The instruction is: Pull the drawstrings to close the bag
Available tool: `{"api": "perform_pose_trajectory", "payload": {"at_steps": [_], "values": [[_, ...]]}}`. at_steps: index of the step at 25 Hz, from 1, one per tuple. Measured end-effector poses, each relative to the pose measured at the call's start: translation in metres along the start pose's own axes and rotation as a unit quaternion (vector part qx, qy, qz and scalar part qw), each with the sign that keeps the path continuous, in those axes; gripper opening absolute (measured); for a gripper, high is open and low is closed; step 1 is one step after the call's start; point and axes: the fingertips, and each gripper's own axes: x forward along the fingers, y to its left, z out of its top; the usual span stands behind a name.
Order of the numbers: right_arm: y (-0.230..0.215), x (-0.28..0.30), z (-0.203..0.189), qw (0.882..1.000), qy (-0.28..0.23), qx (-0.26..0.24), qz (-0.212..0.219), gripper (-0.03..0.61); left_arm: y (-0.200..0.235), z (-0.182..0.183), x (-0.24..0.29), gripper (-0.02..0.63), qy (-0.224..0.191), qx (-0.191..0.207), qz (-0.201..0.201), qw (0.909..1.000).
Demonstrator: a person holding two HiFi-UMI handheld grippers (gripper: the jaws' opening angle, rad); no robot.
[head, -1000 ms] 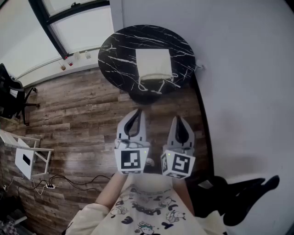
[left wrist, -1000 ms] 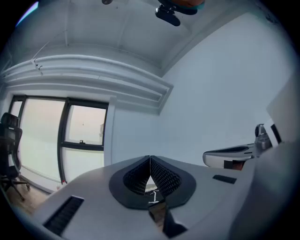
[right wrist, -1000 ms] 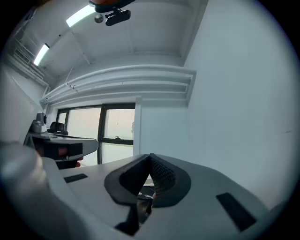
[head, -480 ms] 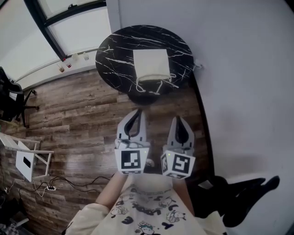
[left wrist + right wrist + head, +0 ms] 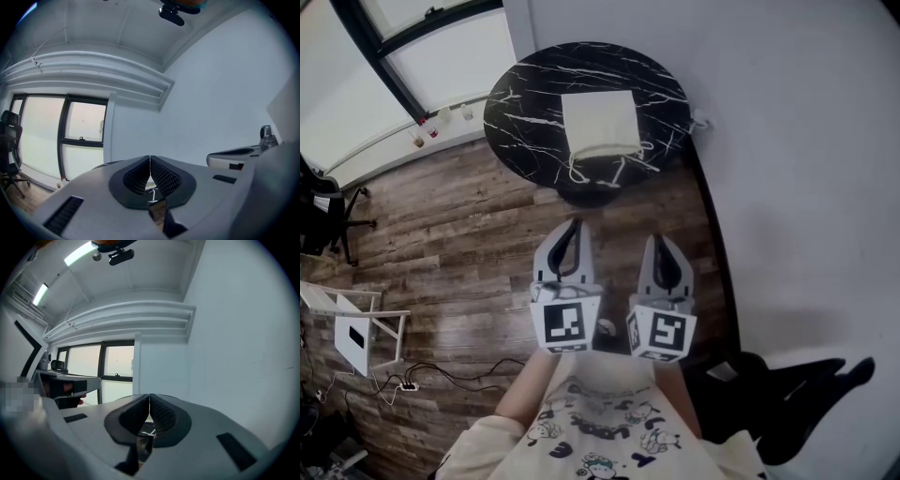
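Note:
A cream cloth bag (image 5: 600,124) lies flat on a round black marble table (image 5: 517,103) ahead of me. Its white drawstrings (image 5: 614,169) trail loose over the near side of the table. My left gripper (image 5: 574,225) and right gripper (image 5: 662,240) are held side by side above the wooden floor, well short of the table. Both are shut with nothing between the jaws. In the left gripper view the left gripper (image 5: 149,159) has its pads pressed together, and in the right gripper view the right gripper (image 5: 149,397) does too. A sliver of table and string shows below each pair of pads.
A grey wall (image 5: 806,169) runs along the right, right behind the table. Windows with a low sill (image 5: 441,117) line the far left. An office chair (image 5: 323,202), a white rack (image 5: 352,323) and cables (image 5: 441,375) sit on the wooden floor at left. A dark object (image 5: 787,394) lies at lower right.
The table and bag have shifted slightly up and left in the head view and look a little nearer. Both grippers keep their place and stay shut.

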Motion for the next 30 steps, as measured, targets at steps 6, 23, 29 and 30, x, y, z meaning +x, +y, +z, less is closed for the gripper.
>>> {"api": "perform_pose_trajectory", "payload": {"at_steps": [6,23,29,30], "values": [[0.005,0.039,-0.005,1.000,0.012,0.009,-0.012,0.017,0.033,-0.003,0.032,0.041,0.003,-0.009,0.001,1.0000],[0.010,0.154,-0.011,0.998,0.043,0.020,-0.046,0.017,0.096,-0.016,0.128,0.041,0.022,-0.015,-0.033,0.9991],[0.005,0.186,-0.021,0.997,0.064,0.014,-0.043,0.017,0.109,-0.033,0.155,0.041,0.047,-0.016,-0.024,0.9985],[0.002,0.193,-0.024,0.997,0.069,0.013,-0.042,0.017,0.111,-0.036,0.160,0.041,0.052,-0.016,-0.020,0.9983]]}}
